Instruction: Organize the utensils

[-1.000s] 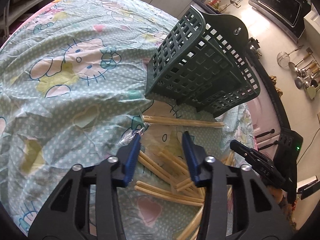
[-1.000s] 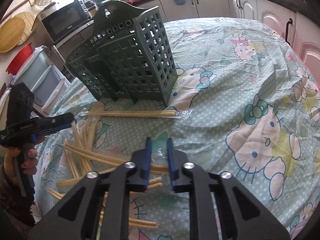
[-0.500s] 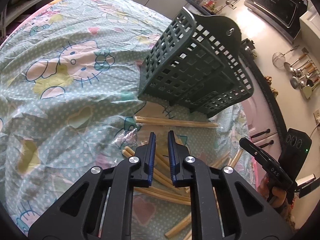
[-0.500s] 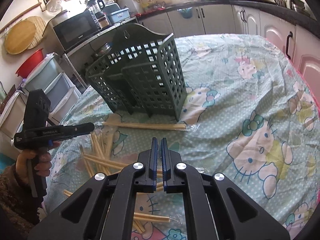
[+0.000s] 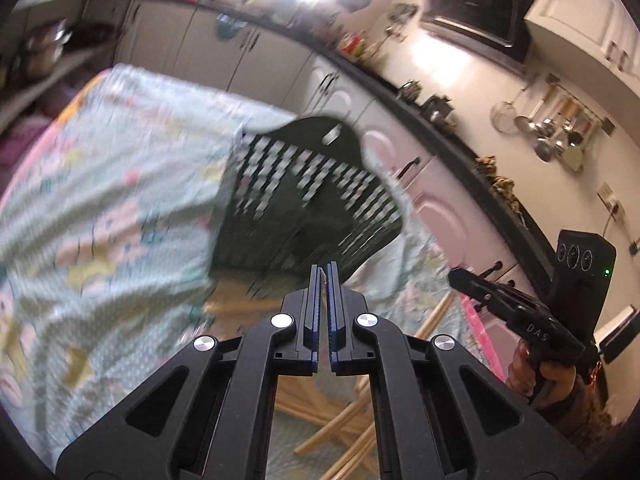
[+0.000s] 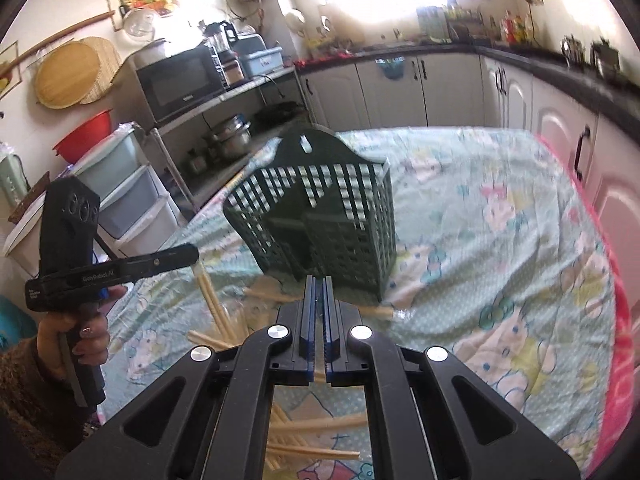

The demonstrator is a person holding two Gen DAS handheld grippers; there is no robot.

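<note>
**A:** Left wrist view first. What do you make of it?

**B:** The left gripper (image 5: 322, 271) has just been closing its jaws. They are now pressed together on a chopstick (image 5: 322, 276), of which only a pale sliver shows at the tips. The green basket (image 5: 304, 200) stands upright on the table (image 5: 100, 200) just beyond, though it is blurred. Loose chopsticks (image 5: 332, 428) lie scattered on the near side. At the right, the right gripper (image 5: 454, 276) seems to carry a second chopstick (image 5: 436, 312) slanting down from its tip.

**A:** And the right wrist view?

**B:** The right jaws are pressed together too, with something pale caught low between them. At the left, the first chopstick hangs steeply from the other gripper above the pile. The basket is straight ahead and its open top shows compartments.

**A:** So how would you do the drop well?

**B:** I'd go one side at a time. Carry the stick high enough for its lower end to clear the rim. Stand it nearly upright over one compartment and lower the end inside before spreading the jaws. I'd also keep both sticks in the same compartment.
</note>
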